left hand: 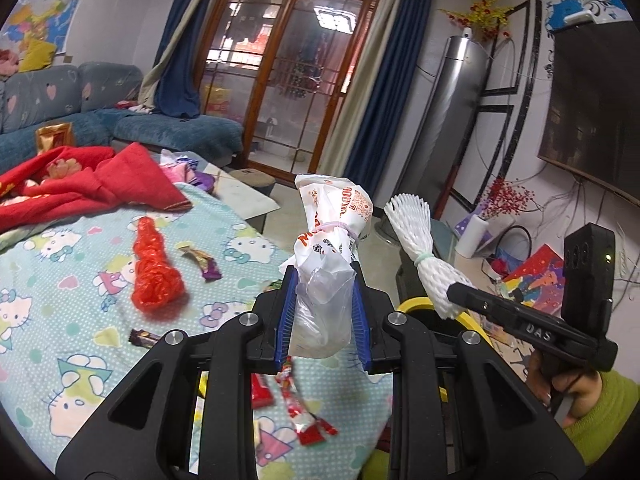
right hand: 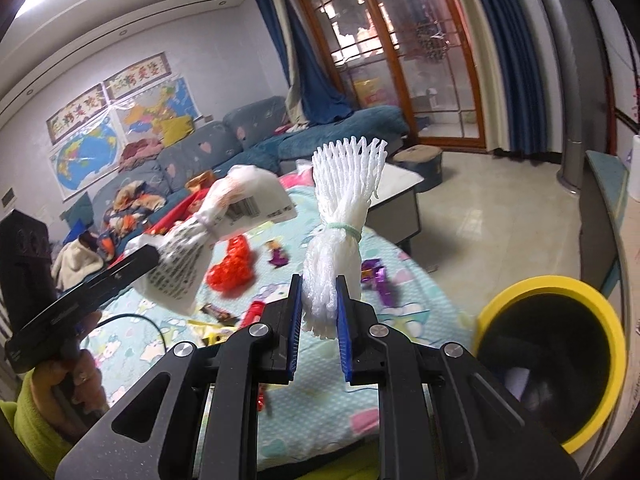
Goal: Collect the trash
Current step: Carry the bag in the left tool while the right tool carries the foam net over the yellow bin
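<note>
the left tool [left hand: 324, 300] pinches a tied plastic bag [left hand: 332, 232], the right tool [right hand: 318, 304] a foam net [right hand: 340, 216]; either light bundle could slip short of the yellow-rimmed bin [right hand: 552, 292].

Both views sit close behind own blue-padded fingers [left hand: 324, 300] [right hand: 318, 312], facing slightly down toward glass doors [left hand: 296, 64]. Shared: cartoon-print cloth surface [left hand: 80, 264] [right hand: 320, 420], each other's gripper.
</note>
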{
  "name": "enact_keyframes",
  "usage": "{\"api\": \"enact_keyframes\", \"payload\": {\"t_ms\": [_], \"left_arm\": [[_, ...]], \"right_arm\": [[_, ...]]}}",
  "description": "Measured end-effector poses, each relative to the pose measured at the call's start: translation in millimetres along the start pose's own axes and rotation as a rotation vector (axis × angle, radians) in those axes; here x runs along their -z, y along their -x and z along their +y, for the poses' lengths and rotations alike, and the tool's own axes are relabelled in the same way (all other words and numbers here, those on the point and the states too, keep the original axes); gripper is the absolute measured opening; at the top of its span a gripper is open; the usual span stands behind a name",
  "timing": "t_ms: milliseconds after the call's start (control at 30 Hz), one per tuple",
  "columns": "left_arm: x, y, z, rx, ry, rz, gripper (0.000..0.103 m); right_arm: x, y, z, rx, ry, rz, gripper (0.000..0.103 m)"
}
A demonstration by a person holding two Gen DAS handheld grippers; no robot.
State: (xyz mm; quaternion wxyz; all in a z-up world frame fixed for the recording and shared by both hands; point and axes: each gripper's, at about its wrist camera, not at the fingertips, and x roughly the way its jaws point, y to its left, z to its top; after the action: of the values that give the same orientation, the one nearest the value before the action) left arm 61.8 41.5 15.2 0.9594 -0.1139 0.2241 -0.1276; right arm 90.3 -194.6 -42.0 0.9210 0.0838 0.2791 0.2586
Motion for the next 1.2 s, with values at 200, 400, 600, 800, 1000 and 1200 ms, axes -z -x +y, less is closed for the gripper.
{"api": "enact_keyframes", "payload": {"t_ms": [200, 400, 600, 800, 1000, 1200], "left_arm": [[0, 1, -15, 0.036, -0.03, 0.003, 0.019], [1, 0, -29, 0.065, -0.057, 0.011, 0.019], [5, -5, -43, 0.095, -0.081, 0.031, 0.019], [11, -10, -62, 0.124, -0.117, 0.053, 0.019], [17, -16, -79, 0.148, -0.144, 0.075, 0.019], [24, -24, -93, 0.169, -0.166, 0.106, 0.019]], "right_arm": [[-1, 9, -18, 0.043, -0.028, -0.035, 0.016], [-1, 18, -35, 0.086, -0.061, -0.063, 0.016], [2, 30, -58, 0.119, -0.1, -0.086, 0.016], [8, 38, -76, 0.167, -0.125, -0.091, 0.016], [15, 45, -91, 0.215, -0.138, -0.095, 0.016], [21, 53, -107, 0.247, -0.162, -0.1, 0.016]]}}
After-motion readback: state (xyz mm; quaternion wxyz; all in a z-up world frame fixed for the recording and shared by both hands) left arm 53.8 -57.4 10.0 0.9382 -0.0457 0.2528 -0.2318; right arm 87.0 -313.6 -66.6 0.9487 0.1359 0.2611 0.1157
